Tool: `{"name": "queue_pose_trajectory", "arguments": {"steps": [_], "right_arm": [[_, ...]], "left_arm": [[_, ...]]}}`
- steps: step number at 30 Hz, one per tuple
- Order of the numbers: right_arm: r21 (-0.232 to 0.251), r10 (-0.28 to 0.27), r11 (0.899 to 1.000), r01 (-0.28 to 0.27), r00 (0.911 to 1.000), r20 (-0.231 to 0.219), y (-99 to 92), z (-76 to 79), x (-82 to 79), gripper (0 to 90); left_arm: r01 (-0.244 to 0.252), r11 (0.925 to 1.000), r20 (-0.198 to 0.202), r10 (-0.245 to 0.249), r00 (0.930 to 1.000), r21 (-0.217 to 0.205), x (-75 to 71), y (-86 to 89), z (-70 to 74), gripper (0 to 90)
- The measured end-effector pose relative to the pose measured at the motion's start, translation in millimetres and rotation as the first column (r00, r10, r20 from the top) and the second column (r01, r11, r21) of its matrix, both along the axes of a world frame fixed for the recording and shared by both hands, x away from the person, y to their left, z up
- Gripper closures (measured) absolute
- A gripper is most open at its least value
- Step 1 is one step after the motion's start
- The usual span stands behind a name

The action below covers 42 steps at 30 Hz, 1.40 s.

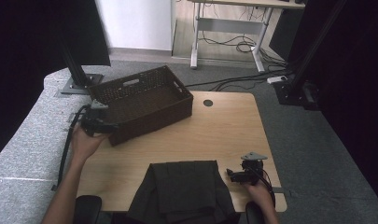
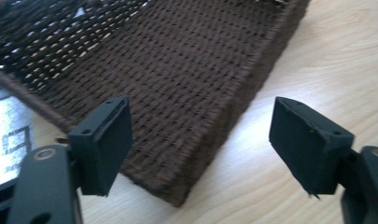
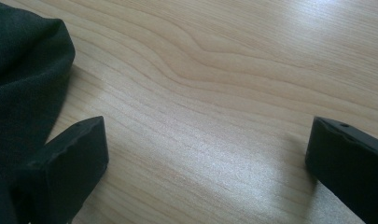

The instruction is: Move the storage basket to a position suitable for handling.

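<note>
A dark brown woven basket sits empty at the table's back left. My left gripper is at its near-left corner, held by a hand. In the left gripper view the jaws of this gripper stand apart on either side of the basket's corner, and the pads press on nothing. A folded dark cloth lies at the front edge of the table, partly hanging over it. My right gripper rests just right of the cloth. Its jaws are open wide over bare wood, with the cloth's edge beside the left jaw.
The light wooden table has a round cable hole near its back edge. Black stands rise behind the basket and at the right. Cables lie on the grey floor under a far desk.
</note>
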State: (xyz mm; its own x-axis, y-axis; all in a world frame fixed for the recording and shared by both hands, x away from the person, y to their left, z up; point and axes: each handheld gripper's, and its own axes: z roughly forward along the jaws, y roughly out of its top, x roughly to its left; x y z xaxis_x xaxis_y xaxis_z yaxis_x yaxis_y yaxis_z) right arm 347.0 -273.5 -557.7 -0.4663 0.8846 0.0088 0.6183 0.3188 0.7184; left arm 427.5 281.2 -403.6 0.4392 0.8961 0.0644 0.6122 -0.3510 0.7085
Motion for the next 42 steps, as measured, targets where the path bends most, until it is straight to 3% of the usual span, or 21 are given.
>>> {"name": "queue_pose_trajectory", "arguments": {"steps": [2, 6, 12, 16, 20, 22, 30, 37, 42], "right_arm": [[0.000, 0.002, 1.000, -0.002, 1.0000, 0.000, 0.0, 0.0, -0.2, 0.0], [-0.001, 0.005, 1.000, -0.005, 1.0000, 0.000, 0.0, 0.0, -0.8, 0.0], [-0.001, 0.007, 1.000, -0.007, 1.0000, 0.000, 0.1, 0.0, -1.3, 0.0], [-0.001, 0.007, 1.000, -0.007, 1.0000, 0.000, 0.1, 0.0, -1.3, 0.0], [-0.001, 0.007, 1.000, -0.007, 1.0000, 0.000, 0.1, 0.0, -1.3, 0.0], [-0.001, 0.007, 1.000, -0.007, 1.0000, 0.000, 0.1, 0.1, -1.3, 0.0], [0.000, 0.007, 1.000, -0.007, 1.0000, 0.000, 0.1, 0.1, -1.4, 0.0], [-0.001, 0.007, 1.000, -0.007, 1.0000, 0.000, 0.1, 0.1, -1.3, 0.0], [-0.001, 0.008, 1.000, -0.008, 1.0000, 0.001, 0.1, 0.0, -1.3, 0.0]], "left_arm": [[-0.023, 0.9995, 0.003, 0.023, 0.9997, 0.023, 6.3, 4.4, -1.2, 26.3], [-0.083, 0.9964, 0.010, 0.083, 0.9965, 0.019, 16.5, 17.1, -5.4, 29.6], [-0.133, 0.9911, -0.030, 0.133, 0.9907, 0.007, 26.2, 31.3, -17.7, 30.2], [-0.160, 0.9869, -0.059, 0.161, 0.9852, 0.020, 27.8, 35.9, -28.9, 32.2], [-0.165, 0.9862, -0.079, 0.166, 0.9830, 0.012, 27.5, 37.7, -33.9, 36.7], [-0.166, 0.9860, -0.084, 0.164, 0.9828, -0.015, 27.0, 38.6, -34.6, 40.5], [-0.195, 0.9789, -0.072, 0.199, 0.9773, 0.062, 27.7, 28.3, -32.9, 52.1], [-0.210, 0.9777, -0.085, 0.210, 0.9741, 0.006, 31.3, 28.4, -34.9, 61.0], [-0.190, 0.9817, -0.087, 0.189, 0.9782, -0.010, 33.3, 22.4, -35.4, 64.5]]}}
